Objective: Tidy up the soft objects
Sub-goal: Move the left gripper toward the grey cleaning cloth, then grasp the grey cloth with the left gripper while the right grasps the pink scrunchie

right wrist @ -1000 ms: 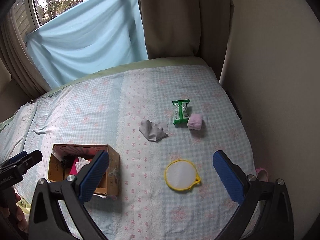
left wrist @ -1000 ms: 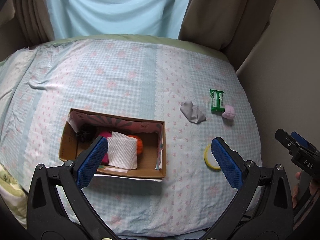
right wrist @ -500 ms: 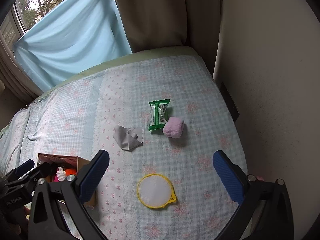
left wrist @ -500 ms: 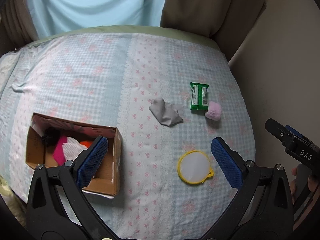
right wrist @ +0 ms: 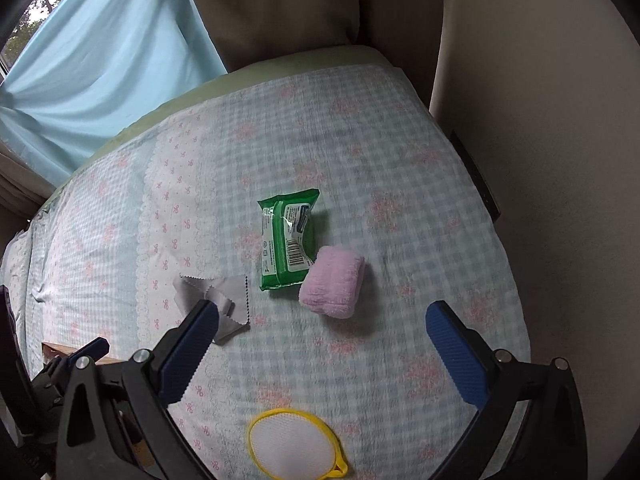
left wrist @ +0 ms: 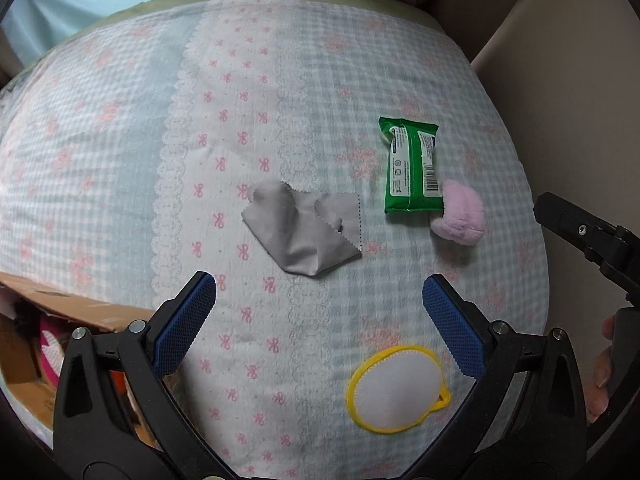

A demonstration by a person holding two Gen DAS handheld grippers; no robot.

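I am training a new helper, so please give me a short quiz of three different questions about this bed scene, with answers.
1. True or false: the pink towel touches the green wipes pack.
2. Which lies nearest the right gripper? A. grey cloth B. yellow-rimmed pad C. cardboard box
3. Fill in: the left gripper is ___ and holds nothing.

Key: 1 true; 2 B; 3 open.
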